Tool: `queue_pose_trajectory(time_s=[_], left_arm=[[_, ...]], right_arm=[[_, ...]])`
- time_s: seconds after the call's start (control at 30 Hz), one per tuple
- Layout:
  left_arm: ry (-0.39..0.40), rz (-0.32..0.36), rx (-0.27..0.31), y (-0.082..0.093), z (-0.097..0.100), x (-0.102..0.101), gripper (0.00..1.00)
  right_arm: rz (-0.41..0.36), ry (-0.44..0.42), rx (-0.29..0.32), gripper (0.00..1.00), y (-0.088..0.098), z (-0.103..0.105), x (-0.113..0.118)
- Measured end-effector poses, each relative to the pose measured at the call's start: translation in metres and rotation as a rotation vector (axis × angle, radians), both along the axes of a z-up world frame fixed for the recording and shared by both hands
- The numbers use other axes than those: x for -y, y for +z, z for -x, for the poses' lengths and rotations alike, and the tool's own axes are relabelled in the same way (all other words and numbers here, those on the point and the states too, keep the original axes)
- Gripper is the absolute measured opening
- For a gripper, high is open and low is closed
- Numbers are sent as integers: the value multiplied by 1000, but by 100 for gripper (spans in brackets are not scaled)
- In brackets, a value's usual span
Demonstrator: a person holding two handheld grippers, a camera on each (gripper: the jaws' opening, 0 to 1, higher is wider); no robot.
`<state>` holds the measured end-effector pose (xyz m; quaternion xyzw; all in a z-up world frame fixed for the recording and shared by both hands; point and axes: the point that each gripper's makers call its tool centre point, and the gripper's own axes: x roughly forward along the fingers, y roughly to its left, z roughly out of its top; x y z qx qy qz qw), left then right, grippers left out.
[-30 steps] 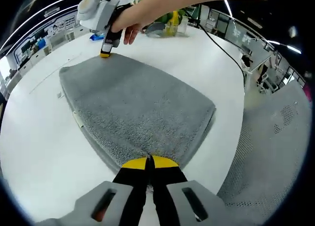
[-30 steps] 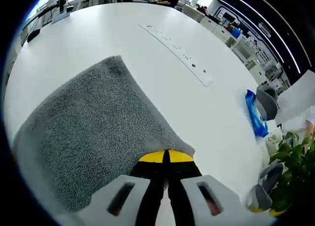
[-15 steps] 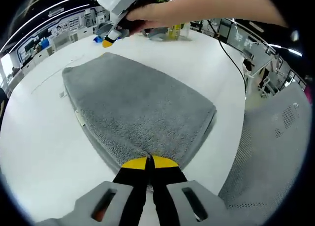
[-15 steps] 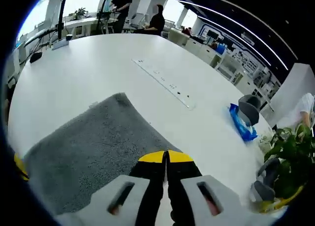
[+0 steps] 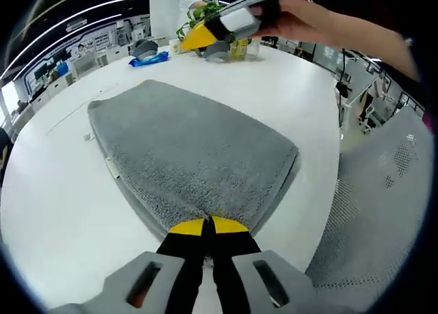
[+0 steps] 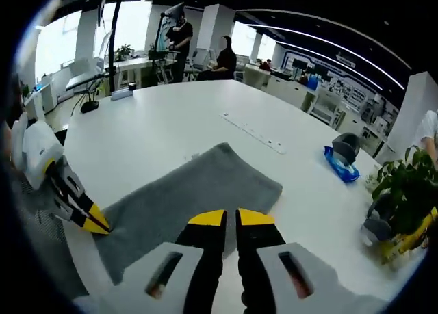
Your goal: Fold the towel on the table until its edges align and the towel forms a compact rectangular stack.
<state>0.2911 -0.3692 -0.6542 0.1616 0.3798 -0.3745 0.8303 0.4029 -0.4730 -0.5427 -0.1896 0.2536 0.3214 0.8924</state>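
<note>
White and broad, the table (image 5: 41, 191) carried the folded grey towel (image 5: 191, 150) in an open office lined with desks and ceiling strip lights. At the towel's near edge the left gripper (image 5: 207, 226) sat low, its yellow-tipped jaws pressed together on the fabric's rim; from the other side it showed at the towel's far corner (image 6: 96, 224). The right gripper (image 6: 230, 218) was held up off the cloth by a hand (image 5: 301, 16) with the arm stretched across the table, jaws a narrow slit apart and holding nothing. A second ago that gripper had been down at the towel's far corner with its jaws together; it had since lifted clear and swung away toward the plant (image 6: 404, 191), while the left one had kept its pinch. Beyond the towel lay a blue packet (image 6: 340, 163), a grey object (image 6: 348, 146) just beside it, and a long white strip (image 6: 256, 131). No writing could be read.
</note>
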Motion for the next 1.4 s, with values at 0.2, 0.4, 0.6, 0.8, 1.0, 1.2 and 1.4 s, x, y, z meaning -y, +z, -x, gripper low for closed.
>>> queue_pose_trajectory(time_s=[0.2, 0.4, 0.6, 0.8, 1.0, 1.2, 1.4], left_arm=[[-61, -32, 14, 7, -3, 0, 3], [-50, 97, 86, 42, -10, 0, 5], [-127, 116, 177, 61, -12, 3, 11], [-278, 34, 220, 50, 5, 4, 18], [-338, 11, 160, 32, 19, 6, 24], [-369, -52, 118, 12, 27, 1, 28], [-384, -87, 117, 3, 28, -1, 28]], right_arm=[[-56, -19, -45, 12, -2, 36, 1], [-47, 10, -65, 16, -15, 60, -1], [-51, 53, -80, 18, -20, 81, -7], [-6, 102, -123, 18, -44, 101, -12], [73, 164, -182, 20, -70, 117, -13], [50, 188, -280, 23, -86, 134, -15], [124, 253, -302, 25, -99, 146, -17]])
